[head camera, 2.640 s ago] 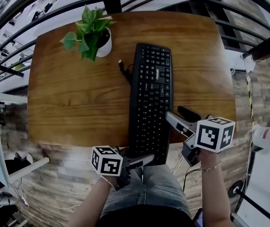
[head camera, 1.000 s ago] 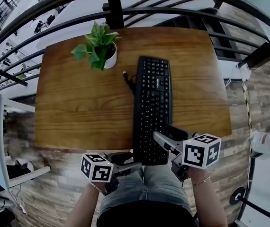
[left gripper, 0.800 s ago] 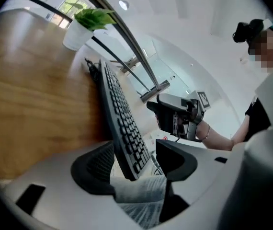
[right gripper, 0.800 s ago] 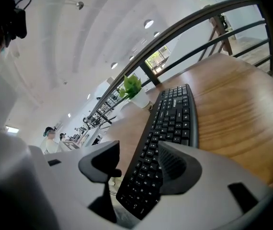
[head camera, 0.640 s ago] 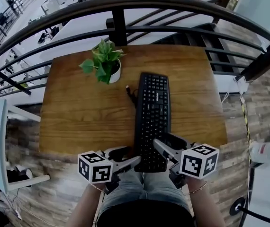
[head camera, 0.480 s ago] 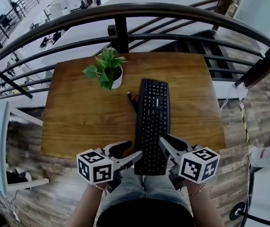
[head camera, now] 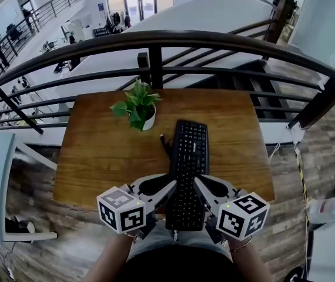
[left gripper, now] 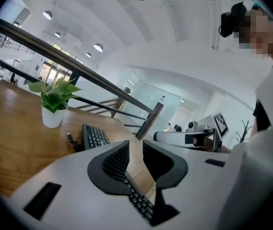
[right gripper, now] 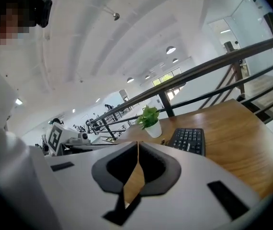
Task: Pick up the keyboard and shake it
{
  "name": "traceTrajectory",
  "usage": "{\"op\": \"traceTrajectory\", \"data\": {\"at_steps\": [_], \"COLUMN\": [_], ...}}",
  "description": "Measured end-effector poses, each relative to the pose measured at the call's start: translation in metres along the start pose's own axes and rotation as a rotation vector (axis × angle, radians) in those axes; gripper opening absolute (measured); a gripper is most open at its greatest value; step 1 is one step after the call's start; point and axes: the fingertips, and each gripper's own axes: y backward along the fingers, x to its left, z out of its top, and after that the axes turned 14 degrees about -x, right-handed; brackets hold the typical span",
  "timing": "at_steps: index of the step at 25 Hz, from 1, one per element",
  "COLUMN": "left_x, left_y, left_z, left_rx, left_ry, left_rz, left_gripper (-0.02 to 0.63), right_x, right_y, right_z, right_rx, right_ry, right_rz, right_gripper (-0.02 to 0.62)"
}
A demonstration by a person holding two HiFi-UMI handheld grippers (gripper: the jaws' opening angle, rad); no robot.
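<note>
**Both grippers up over the keyboard's near end, jaws drawn in**

Since the earlier frames the left gripper [left gripper: 136,146] and the right gripper [right gripper: 137,147] have risen from beside the keyboard's [head camera: 190,151] near end and moved toward each other. Their jaws, spread wide then, have just been closing. The keyboard lies as it did, flat on the table [head camera: 97,157]. Its long axis runs from the near edge toward the far edge by the railing, and its near short end sticks out past the near edge.

The right gripper's jaws are pressed together on nothing, with only wood showing below them. The left's stand a slit apart; keys show through the gap beyond them, and no pad rests on them.

So the keyboard lies ahead of and below both tools, running lengthwise the way they point. One tool is over each long side of its near end, and neither is clearly nearer. That fits hands yet to go down for it, or hands that have set it back.
</note>
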Motion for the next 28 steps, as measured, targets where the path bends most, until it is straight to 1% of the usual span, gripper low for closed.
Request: {"op": "traceTrajectory", "data": {"at_steps": [3,7,10,13,18,28], "left_x": [0.003,0.009,0.012,0.014,0.014,0.017], "left_y": [-0.001,0.001,0.003,0.003,0.003,0.006], "left_z": [0.009,0.016,0.018,0.013,0.007,0.001], "left_rx": [-0.036,-0.067,-0.065,-0.05,-0.025,-0.006], "left_ry": [-0.044,-0.102,-0.141,-0.147,-0.15,-0.14], "left_rz": [0.048,0.11,0.136,0.148,0.146,0.165], "left_gripper": [0.058,0.029,0.018,0.017,0.017,0.017], "right_x": [-0.001,0.001,0.005,0.006,0.005,0.005], "right_y": [-0.002,-0.001,-0.002,-0.003,-0.003,-0.001], "right_z": [0.005,0.016,0.017,0.015,0.014,0.002], "right_rx": [-0.035,-0.117,-0.119,-0.108,-0.104,-0.071], "right_ry": [0.009,0.015,0.042,0.068,0.116,0.144], "right_rz": [-0.014,-0.031,-0.026,-0.019,-0.039,-0.053], "right_gripper": [0.029,0.028,0.026,0.026,0.026,0.026]}}
